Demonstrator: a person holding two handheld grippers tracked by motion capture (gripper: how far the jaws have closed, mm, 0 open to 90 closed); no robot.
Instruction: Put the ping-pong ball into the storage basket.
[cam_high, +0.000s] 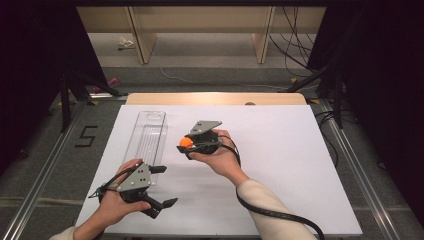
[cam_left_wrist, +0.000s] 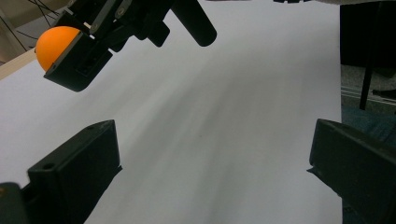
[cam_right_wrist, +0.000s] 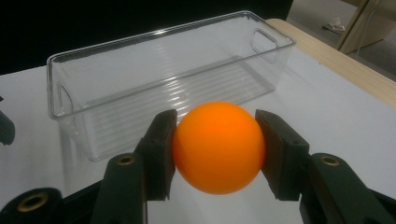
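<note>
An orange ball (cam_right_wrist: 218, 147) sits squeezed between the two black jaws of my right gripper (cam_right_wrist: 217, 151). In the high view that gripper (cam_high: 187, 144) hovers over the white table just right of a clear plastic bin (cam_high: 148, 140), with the ball (cam_high: 186, 142) at its tip. The bin (cam_right_wrist: 154, 88) is long, empty and lies just beyond the ball in the right gripper view. My left gripper (cam_high: 164, 186) rests near the table's front left, jaws spread wide with nothing between them. Its own view shows the ball (cam_left_wrist: 55, 43) in the other gripper, top left.
A white sheet (cam_high: 280, 150) covers the table, with a wooden edge (cam_high: 215, 99) at the far side. Metal rails run along both sides. A black cable (cam_high: 270, 212) trails from the right gripper across the front. Shelving legs and cords stand on the floor beyond.
</note>
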